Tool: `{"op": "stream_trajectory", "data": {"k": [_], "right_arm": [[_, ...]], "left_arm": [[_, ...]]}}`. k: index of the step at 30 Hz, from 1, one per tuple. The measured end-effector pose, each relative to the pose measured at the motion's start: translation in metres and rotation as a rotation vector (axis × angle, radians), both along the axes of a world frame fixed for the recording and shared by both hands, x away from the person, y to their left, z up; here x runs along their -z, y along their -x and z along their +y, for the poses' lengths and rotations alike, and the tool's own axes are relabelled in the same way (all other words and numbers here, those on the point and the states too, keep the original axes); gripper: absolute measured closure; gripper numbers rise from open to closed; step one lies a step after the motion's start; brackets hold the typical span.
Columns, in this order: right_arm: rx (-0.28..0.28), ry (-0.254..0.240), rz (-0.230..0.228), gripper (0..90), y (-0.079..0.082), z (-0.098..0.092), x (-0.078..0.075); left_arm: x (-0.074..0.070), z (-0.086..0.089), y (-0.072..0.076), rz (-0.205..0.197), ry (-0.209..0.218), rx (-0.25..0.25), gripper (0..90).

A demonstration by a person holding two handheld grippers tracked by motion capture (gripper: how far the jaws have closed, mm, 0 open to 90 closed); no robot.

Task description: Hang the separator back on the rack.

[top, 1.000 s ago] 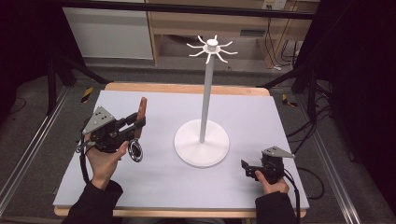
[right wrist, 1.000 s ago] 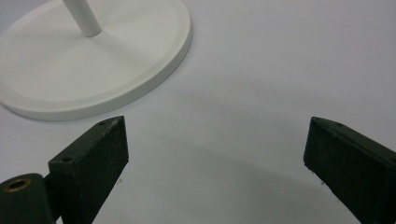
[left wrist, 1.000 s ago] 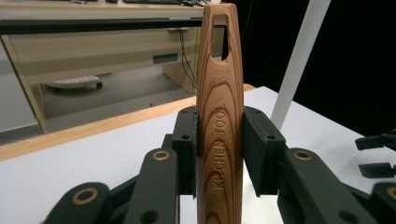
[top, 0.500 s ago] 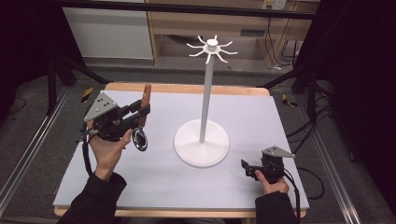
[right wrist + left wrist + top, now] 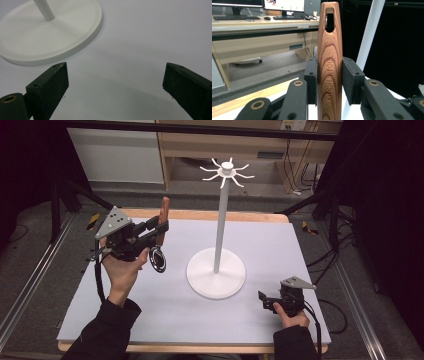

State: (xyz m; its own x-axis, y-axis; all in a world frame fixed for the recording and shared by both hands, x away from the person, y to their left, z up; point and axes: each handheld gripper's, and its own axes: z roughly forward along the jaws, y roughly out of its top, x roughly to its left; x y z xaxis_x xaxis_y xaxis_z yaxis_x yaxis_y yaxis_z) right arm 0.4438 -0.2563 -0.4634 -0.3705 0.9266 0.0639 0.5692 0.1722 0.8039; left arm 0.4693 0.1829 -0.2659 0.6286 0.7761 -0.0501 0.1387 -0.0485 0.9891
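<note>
My left gripper (image 5: 158, 229) is shut on the wooden handle (image 5: 163, 214) of a kitchen tool, held above the left part of the table. The handle points up, and a round dark head (image 5: 158, 260) hangs below the jaws. In the left gripper view the handle (image 5: 330, 62), with a hanging slot near its top, stands upright between the two pads of that gripper (image 5: 330, 81). A white stand (image 5: 220, 225) with hook arms (image 5: 227, 170) at its top rises from a round base (image 5: 216, 274) at mid table. My right gripper (image 5: 263, 300) rests open near the front right, its jaws (image 5: 115, 82) wide apart over bare mat.
The table (image 5: 300, 250) has a pale mat with a wooden rim showing at the far edge. The stand's base (image 5: 50, 32) lies just ahead and left of the right gripper. The stand's pole (image 5: 369, 32) rises to the right behind the held handle. Shelving and desks stand beyond.
My left gripper has risen and shifted toward the far side with the tool in it; the round head is off the mat. The right gripper has stayed put.
</note>
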Motion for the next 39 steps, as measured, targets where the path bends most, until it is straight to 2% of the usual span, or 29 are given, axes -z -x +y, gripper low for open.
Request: {"op": "stream_trajectory", "data": {"k": [5,18,29,39], "right_arm": [[-0.001,0.0,-0.001,7.0,0.0,0.0,0.0],[-0.002,-0.004,-0.002,7.0,0.0,-0.001,0.0],[-0.003,-0.007,-0.002,6.9,0.0,-0.001,0.0],[0.0,-0.017,-0.001,6.9,-0.001,-0.001,0.0]], "left_arm": [[-0.008,-0.003,-0.002,-0.013,0.013,0.003,67.6],[-0.029,-0.014,0.004,-0.058,-0.002,0.029,67.6],[-0.048,-0.025,0.009,-0.081,-0.008,0.055,67.6],[-0.056,-0.037,0.008,-0.092,-0.011,0.076,67.6]]}}
